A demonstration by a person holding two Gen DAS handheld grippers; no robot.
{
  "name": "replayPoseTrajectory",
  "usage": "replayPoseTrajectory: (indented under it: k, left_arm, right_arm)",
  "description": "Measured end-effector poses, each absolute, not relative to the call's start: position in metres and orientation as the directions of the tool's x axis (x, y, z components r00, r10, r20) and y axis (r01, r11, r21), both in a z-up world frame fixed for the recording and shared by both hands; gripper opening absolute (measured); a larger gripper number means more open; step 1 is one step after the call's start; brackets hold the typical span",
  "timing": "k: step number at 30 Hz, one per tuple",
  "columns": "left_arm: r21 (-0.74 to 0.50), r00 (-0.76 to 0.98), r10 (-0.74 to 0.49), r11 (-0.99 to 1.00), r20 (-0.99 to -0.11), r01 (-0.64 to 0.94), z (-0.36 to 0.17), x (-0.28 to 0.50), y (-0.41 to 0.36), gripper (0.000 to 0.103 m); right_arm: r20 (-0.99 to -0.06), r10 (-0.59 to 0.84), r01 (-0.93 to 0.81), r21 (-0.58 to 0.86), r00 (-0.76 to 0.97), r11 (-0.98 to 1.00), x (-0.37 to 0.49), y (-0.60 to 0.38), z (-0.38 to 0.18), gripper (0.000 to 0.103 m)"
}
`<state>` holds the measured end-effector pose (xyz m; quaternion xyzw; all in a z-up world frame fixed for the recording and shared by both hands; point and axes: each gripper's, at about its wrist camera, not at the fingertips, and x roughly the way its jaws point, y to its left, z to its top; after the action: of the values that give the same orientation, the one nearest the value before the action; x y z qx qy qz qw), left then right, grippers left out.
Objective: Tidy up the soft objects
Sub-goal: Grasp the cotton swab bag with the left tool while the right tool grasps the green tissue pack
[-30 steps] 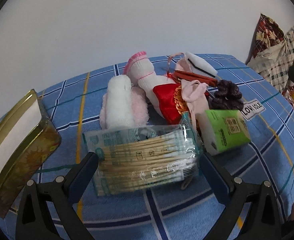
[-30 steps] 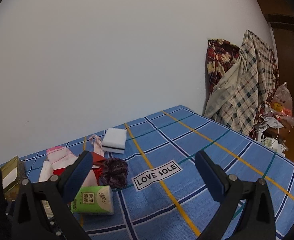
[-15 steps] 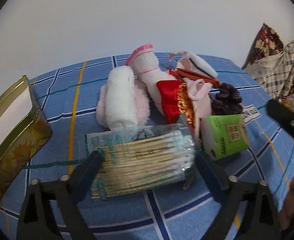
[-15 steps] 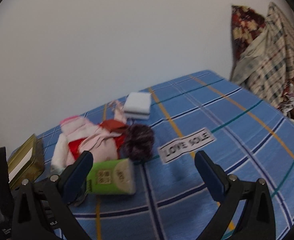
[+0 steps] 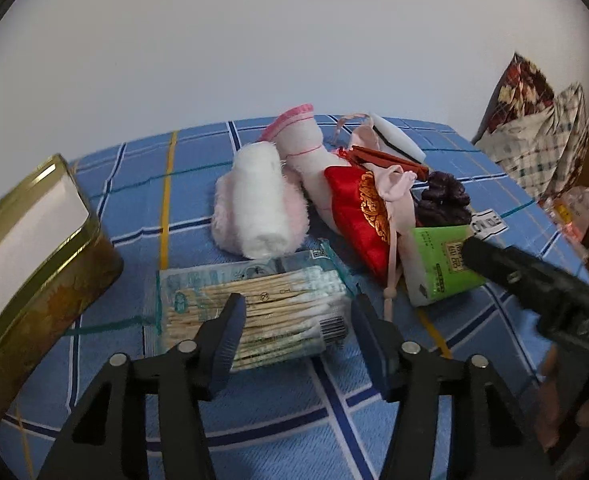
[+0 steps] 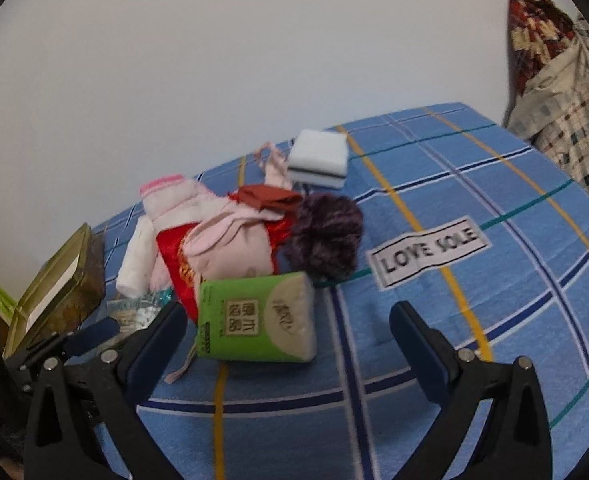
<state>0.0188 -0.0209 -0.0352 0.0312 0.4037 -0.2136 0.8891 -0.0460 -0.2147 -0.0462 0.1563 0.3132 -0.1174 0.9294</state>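
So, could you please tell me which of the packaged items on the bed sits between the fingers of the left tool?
The clear bag of cotton swabs, between the left tool, whose jaws have just been closing; the green tissue pack lies off to its right.

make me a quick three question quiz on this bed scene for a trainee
1. True or false: the left tool has its fingers on either side of the pack of cotton swabs.
2. Which thing lies nearest the right tool? A) white sponge B) green tissue pack C) gold tin
3. Fill in: the label on the blue checked sheet reads LOVE ____.

Key: 1 true; the jaws have just been closing, with the pack between them. 2 B. 3 SOLE.
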Motion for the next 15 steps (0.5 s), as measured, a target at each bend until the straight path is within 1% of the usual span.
replayPoseTrajectory:
  k: [1, 2, 4, 7, 9, 10, 11, 12, 14, 15]
  left_arm:
    - [-0.133, 0.578, -0.359, 0.908, -0.733, 0.396, -0.035, 0.019, -0.017, 0.07]
    - [-0.146, 0.573, -0.361, 0.911, -0.735, 0.387, -0.034, 0.019, -0.014, 0.076]
    - [-0.149, 0.572, -0.358, 0.913, -0.738, 0.379, -0.034, 0.018, -0.008, 0.078]
    - [-0.12, 0.592, -0.325, 0.926, -0.737, 0.359, -0.033, 0.015, -0.006, 0.079]
    - [-0.122, 0.584, -0.315, 0.93, -0.748, 0.346, -0.036, 0.019, -0.001, 0.08]
    - [-0.138, 0.568, -0.322, 0.929, -0.758, 0.343, -0.038, 0.021, 0.0, 0.081]
    - [-0.155, 0.555, -0.333, 0.927, -0.762, 0.343, -0.04, 0.023, 0.0, 0.084]
    - [-0.163, 0.548, -0.337, 0.926, -0.765, 0.342, -0.041, 0.024, 0.0, 0.085]
    - [-0.141, 0.556, -0.323, 0.928, -0.766, 0.344, -0.042, 0.023, -0.001, 0.087]
    - [-0.139, 0.555, -0.322, 0.928, -0.767, 0.346, -0.042, 0.023, -0.001, 0.087]
  right_arm:
    - [-0.626, -0.122, 0.313, 0.205, 0.77, 0.927, -0.043, -0.212, -0.047, 0.101]
    - [-0.636, -0.121, 0.305, 0.188, 0.762, 0.934, -0.039, -0.209, -0.048, 0.099]
    - [-0.646, -0.11, 0.284, 0.172, 0.756, 0.943, -0.033, -0.204, -0.048, 0.095]
    - [-0.674, -0.104, 0.266, 0.142, 0.731, 0.953, -0.023, -0.197, -0.052, 0.093]
    - [-0.694, -0.099, 0.261, 0.132, 0.713, 0.956, -0.019, -0.196, -0.055, 0.089]
    - [-0.703, -0.097, 0.263, 0.131, 0.704, 0.956, -0.017, -0.196, -0.056, 0.082]
    - [-0.709, -0.095, 0.265, 0.134, 0.699, 0.955, -0.017, -0.197, -0.057, 0.074]
    - [-0.715, -0.092, 0.267, 0.137, 0.693, 0.954, -0.016, -0.197, -0.058, 0.073]
    - [-0.712, -0.094, 0.266, 0.134, 0.696, 0.955, -0.018, -0.196, -0.058, 0.068]
    - [-0.711, -0.093, 0.265, 0.135, 0.697, 0.955, -0.019, -0.197, -0.058, 0.067]
